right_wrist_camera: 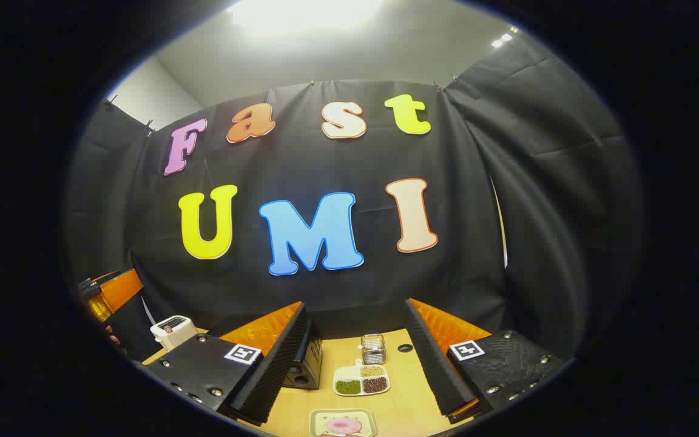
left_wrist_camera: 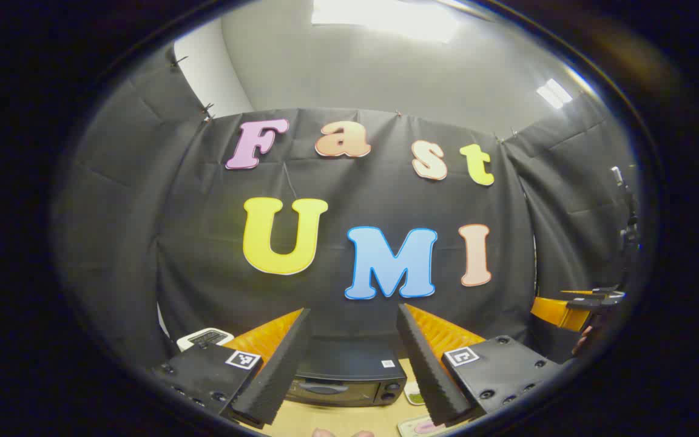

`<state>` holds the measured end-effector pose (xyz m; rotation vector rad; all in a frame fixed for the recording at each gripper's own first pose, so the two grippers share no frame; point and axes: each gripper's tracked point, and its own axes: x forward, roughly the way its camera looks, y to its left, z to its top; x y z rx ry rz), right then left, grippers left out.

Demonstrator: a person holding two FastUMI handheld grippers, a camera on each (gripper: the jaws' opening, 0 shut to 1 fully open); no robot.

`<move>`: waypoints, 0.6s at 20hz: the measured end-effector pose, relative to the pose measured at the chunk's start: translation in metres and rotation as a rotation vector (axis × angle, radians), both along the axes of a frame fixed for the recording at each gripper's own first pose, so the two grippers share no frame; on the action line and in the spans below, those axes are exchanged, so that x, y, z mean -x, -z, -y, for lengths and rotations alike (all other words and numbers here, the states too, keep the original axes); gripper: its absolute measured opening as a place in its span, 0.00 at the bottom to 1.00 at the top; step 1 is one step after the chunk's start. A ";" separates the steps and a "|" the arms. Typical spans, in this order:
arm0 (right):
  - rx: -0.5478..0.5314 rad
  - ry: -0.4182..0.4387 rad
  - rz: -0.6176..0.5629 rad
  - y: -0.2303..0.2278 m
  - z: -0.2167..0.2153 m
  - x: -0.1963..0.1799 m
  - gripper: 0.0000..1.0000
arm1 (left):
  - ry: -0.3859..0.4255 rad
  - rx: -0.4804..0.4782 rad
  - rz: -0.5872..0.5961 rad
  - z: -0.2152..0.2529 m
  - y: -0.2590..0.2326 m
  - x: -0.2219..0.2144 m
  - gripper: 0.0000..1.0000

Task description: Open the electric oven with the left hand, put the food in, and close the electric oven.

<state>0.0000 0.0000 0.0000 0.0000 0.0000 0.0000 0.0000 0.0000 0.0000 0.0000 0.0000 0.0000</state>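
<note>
Presently both the left gripper (left_wrist_camera: pixel 354 340) and right gripper (right_wrist_camera: pixel 354 340) stand spread, the oven (left_wrist_camera: pixel 349 379) (door closed) facing the left, a compartment dish (right_wrist_camera: pixel 361 379) before the right.

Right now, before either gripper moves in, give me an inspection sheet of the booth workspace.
Surface: light wooden table, with a small round hole at the back.
Job's things: black electric oven, door closed; pink food on a small tray at the near edge.
Clutter: divided dish of beans; small wire basket; white device at the left.
Grippers: left gripper open, raised, facing the oven; right gripper open, raised over the table.
Cables: nothing seen.
Surroundings: black cloth walls, ceiling lights.
</note>
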 end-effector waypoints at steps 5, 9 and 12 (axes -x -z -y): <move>-0.018 -0.012 -0.008 0.000 0.005 -0.002 0.97 | -0.021 -0.024 0.003 -0.004 -0.001 0.000 0.94; -0.011 0.038 0.009 -0.007 -0.003 -0.005 0.97 | 0.005 0.005 -0.035 -0.015 0.008 -0.001 0.98; 0.000 0.056 0.026 -0.014 -0.018 -0.004 0.97 | 0.010 0.019 -0.032 -0.034 0.008 -0.004 0.97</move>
